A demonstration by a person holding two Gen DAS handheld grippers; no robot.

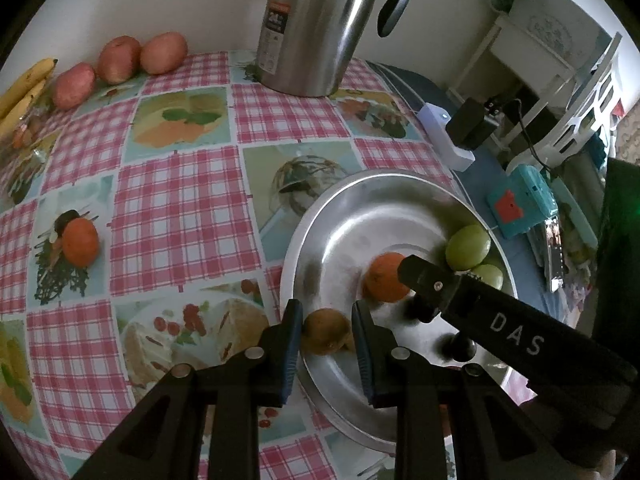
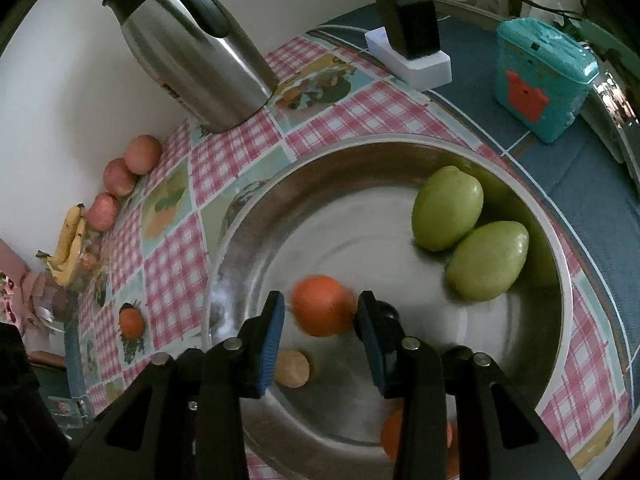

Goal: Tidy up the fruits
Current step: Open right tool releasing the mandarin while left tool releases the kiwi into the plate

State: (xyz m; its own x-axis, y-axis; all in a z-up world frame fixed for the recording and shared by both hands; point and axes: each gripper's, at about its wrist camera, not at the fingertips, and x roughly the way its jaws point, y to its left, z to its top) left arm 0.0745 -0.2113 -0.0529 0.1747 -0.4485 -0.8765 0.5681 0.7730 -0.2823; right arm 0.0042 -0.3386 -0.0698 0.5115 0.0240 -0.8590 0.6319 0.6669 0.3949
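Note:
A round metal tray (image 1: 340, 216) (image 2: 400, 148) lies on the checked tablecloth. In it are two green fruits (image 1: 468, 247) (image 2: 447, 208), an orange (image 1: 385, 277) (image 2: 322, 306) and a brownish-yellow fruit (image 1: 326, 331) (image 2: 293, 369). My left gripper (image 1: 326, 344) is open, its jaws either side of the brownish fruit without gripping it. My right gripper (image 2: 320, 324) is open over the tray, the blurred orange between its fingers and apart from both pads. Another orange (image 1: 80, 242) (image 2: 131, 322) lies on the cloth to the left. A further orange thing (image 2: 394, 434) shows under my right gripper.
Three red apples (image 1: 120, 59) (image 2: 120, 178) and bananas (image 1: 24, 88) (image 2: 70, 248) line the wall at far left. A steel kettle (image 1: 320, 28) (image 2: 200, 52) stands at the back. A white power strip with black adapter (image 1: 456, 132) (image 2: 412, 48) and teal box (image 1: 520, 206) (image 2: 540, 84) lie right of the tray.

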